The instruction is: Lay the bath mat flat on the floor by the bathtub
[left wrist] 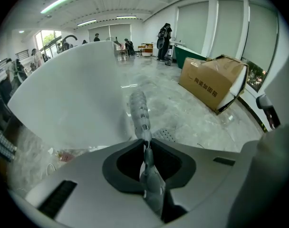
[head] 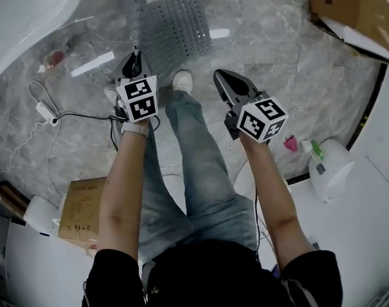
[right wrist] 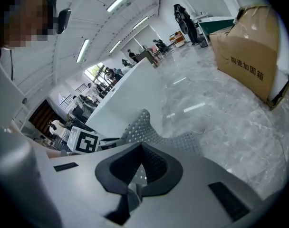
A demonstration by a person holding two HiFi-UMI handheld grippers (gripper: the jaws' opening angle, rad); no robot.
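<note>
Beside the white bathtub (head: 22, 11), the left gripper (head: 134, 61) pinches one edge of the grey, perforated rubber bath mat (head: 175, 31) (limp, probably light, best held at both near corners), while the right gripper (head: 221, 78) is clenched on nothing.

Grey marble floor (head: 271, 56) under ceiling strip lights (left wrist: 59, 3) — cardboard box (left wrist: 213, 82) near tall windows (left wrist: 227, 27).

- The bath mat (head: 172, 34) lies on the grey floor (head: 265, 37), with its left edge raised.
- The left gripper (head: 135, 59) is at the mat's near left corner.
- The right gripper (head: 220, 77) is to the right of the mat, apart from it.
- The bathtub (head: 22, 11) is to the left of the mat.
</note>
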